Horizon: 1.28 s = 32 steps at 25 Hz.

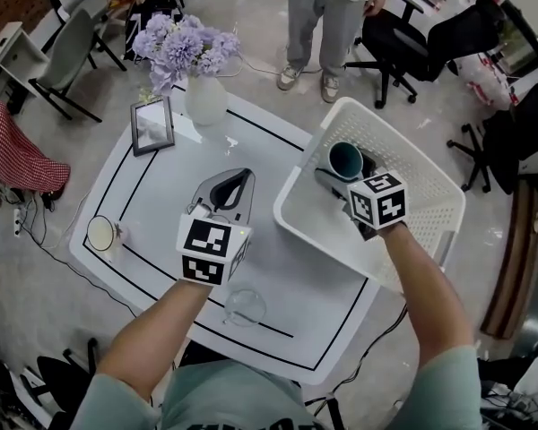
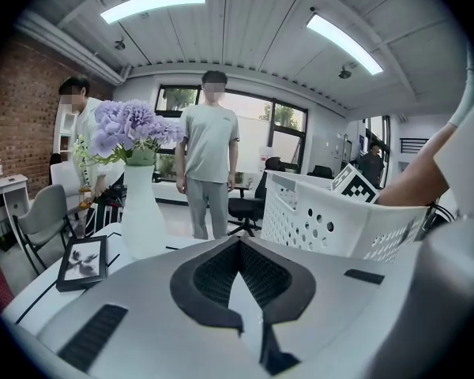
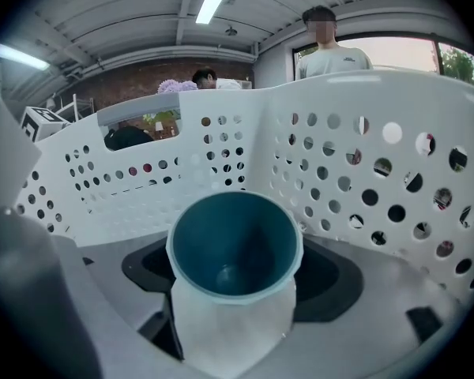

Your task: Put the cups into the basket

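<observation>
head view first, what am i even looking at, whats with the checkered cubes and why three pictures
There is no robot here: someone holds a two-jaw gripper in each hand, and the marker cubes are part of those grippers. The head view looks down from a camera on the person's head. The other two cameras ride on the grippers and look along their jaws. The right gripper is clamped on a teal-lined cup inside the white basket. The left gripper is shut and empty over the table. On the table are a clear glass cup, a small cup, a picture frame and a vase of purple flowers.
</observation>
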Available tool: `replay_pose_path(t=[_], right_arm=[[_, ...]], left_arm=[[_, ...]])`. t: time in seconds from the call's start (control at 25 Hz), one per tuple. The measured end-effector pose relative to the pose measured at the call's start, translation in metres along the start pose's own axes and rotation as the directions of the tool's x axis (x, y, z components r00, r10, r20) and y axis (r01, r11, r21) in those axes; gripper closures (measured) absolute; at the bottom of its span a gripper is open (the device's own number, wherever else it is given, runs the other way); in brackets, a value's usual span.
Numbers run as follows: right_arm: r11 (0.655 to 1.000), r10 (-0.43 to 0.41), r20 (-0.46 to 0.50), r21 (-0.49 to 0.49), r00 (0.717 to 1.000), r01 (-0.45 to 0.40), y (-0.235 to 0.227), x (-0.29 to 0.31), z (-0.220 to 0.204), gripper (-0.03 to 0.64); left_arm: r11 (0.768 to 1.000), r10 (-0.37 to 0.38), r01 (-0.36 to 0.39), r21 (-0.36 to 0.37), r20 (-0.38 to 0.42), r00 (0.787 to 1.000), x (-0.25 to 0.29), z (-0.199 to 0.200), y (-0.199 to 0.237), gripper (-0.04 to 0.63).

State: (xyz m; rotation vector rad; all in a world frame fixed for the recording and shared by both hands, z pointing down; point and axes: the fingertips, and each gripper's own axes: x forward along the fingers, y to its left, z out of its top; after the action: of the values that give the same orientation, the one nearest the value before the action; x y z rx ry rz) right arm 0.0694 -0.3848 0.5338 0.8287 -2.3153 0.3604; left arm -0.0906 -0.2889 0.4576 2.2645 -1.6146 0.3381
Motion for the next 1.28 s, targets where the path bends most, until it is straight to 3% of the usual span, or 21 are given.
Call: replay_pose_path(t=[0.52, 0.96, 1.28], right_arm=[[1.000, -0.005, -0.049, -0.002, 0.999, 0.005, -0.001, -0.027, 0.000, 0.211], [0.999, -0.031, 0.026, -0.009, 0.999, 0.031, 0.009, -0.078, 0.026, 0.212], [0.994, -0.112, 0.125, 0.011, 0.986, 0.112, 0.018, -0.129, 0.053, 0.212]], left_arm=[[1.000, -0.008, 0.008, 0.028, 0.021, 1.000, -0.012, 0.014, -0.007, 0.588], [0.999, -0.013, 0.011, 0.040, 0.056, 0.998, -0.040, 0.037, -0.014, 0.588], [0.998, -0.050, 0.046, 0.051, 0.084, 0.995, -0.060, 0.057, -0.034, 0.588]])
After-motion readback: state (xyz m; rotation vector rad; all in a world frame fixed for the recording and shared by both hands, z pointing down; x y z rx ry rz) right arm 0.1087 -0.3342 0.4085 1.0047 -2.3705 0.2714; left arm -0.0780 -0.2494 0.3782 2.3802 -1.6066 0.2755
